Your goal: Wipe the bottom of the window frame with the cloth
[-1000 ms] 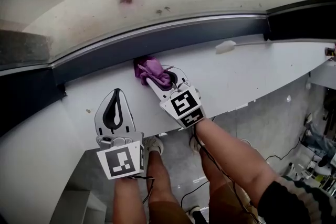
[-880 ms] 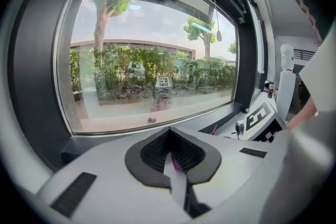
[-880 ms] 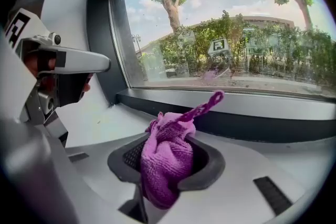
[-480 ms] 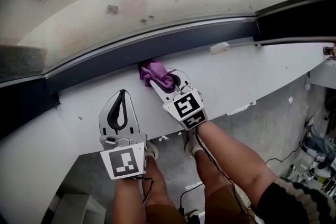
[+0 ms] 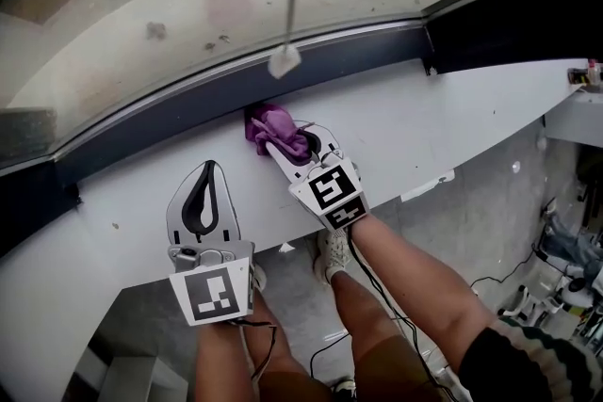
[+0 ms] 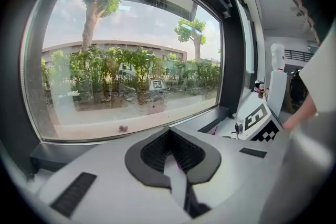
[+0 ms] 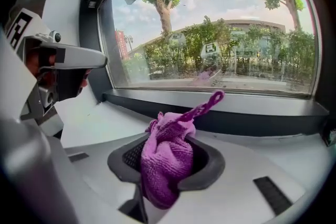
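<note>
Just ahead, touching cloth [image 5: 271, 125]: frame [image 5: 170, 120], running left-right.
Clamps cloth in nearer right gripper [image 5: 294, 144]; holds left gripper [image 5: 213, 167] closed, empty.

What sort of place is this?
Probably an office or lab room, indoors at a large window: dark window frame, white sill, bushes and a building outside. The right gripper holds a purple cloth.

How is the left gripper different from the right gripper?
The right gripper holds the purple cloth in its fingers; the left gripper's fingers are shut on nothing. The right gripper reaches the dark window frame, with the cloth against it; the left gripper sits farther back over the white sill. Both are white with a marker cube.
</note>
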A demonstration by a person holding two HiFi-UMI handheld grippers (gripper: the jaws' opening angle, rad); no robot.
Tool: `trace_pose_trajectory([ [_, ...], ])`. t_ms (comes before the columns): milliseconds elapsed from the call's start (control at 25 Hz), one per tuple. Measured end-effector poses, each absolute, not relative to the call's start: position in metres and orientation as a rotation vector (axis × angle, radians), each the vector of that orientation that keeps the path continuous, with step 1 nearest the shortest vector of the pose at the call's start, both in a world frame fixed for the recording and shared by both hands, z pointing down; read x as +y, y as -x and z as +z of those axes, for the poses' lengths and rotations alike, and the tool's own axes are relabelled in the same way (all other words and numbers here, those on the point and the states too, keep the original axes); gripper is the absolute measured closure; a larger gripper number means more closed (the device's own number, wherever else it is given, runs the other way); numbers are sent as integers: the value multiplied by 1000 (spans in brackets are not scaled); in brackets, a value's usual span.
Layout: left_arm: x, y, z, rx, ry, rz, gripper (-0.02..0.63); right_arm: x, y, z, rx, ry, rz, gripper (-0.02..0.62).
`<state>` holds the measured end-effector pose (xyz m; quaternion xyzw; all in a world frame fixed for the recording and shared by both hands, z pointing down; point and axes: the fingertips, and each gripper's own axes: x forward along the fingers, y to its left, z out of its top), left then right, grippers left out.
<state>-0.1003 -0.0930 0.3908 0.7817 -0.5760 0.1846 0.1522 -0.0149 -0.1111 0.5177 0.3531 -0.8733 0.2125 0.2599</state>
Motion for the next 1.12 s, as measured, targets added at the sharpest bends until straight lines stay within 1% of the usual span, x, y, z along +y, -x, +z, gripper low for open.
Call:
trace_pose_trajectory([
  [360, -110, 47, 399, -1600, -2288, 539, 601, -122, -43, 521, -2346, -1012, 581, 448],
  [600, -124, -2, 409, -1559, -2296, 566, 601, -136, -90, 525, -2336, -1030, 571, 448],
  [840, -128, -25, 407, -1540, -2308, 535, 601, -142, -120, 524, -2309, -1073, 606, 448],
  [1000, -131, -56, 415, -1465, -2338, 537, 601, -147, -145, 527, -2285, -1089, 593, 448],
  [1120, -137, -89, 421, -1419, -2340, 539, 601, -154, -180, 527, -2266, -1117, 577, 448],
])
